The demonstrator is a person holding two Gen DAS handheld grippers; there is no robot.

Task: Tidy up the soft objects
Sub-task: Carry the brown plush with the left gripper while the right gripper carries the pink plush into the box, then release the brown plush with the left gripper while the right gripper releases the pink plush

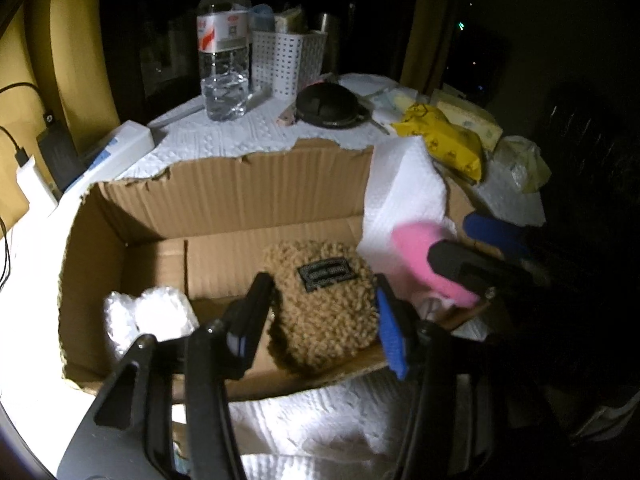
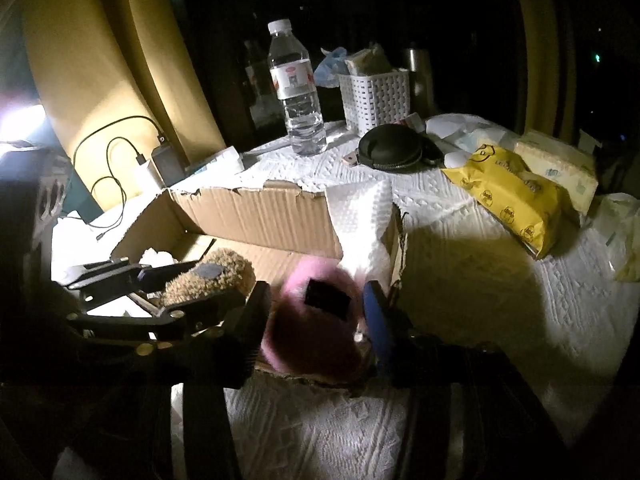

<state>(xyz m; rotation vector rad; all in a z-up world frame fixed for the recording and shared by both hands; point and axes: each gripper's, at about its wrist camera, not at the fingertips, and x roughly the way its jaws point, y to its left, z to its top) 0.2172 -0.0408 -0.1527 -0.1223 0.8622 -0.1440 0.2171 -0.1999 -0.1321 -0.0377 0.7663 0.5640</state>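
Note:
An open cardboard box point(image 1: 240, 196) stands on the white-covered table. My left gripper point(image 1: 320, 320) is shut on a tan fleecy pouch point(image 1: 324, 316) with a dark label, held inside the box near its front wall. My right gripper point(image 2: 316, 320) is shut on a pink fluffy pouch point(image 2: 312, 320) at the box's right front corner. The pink pouch point(image 1: 416, 256) and right gripper show at the right in the left wrist view. The tan pouch point(image 2: 208, 276) and left gripper show at the left in the right wrist view. A white soft wad point(image 1: 152, 316) lies in the box's left corner.
A paper towel point(image 1: 404, 196) hangs over the box's right wall. Behind the box stand a water bottle point(image 1: 224, 40), a white perforated basket point(image 1: 288, 60) and a black round case point(image 1: 328, 106). A yellow tissue pack point(image 2: 508, 196) lies to the right. Chargers and cables point(image 1: 32, 168) sit at the left.

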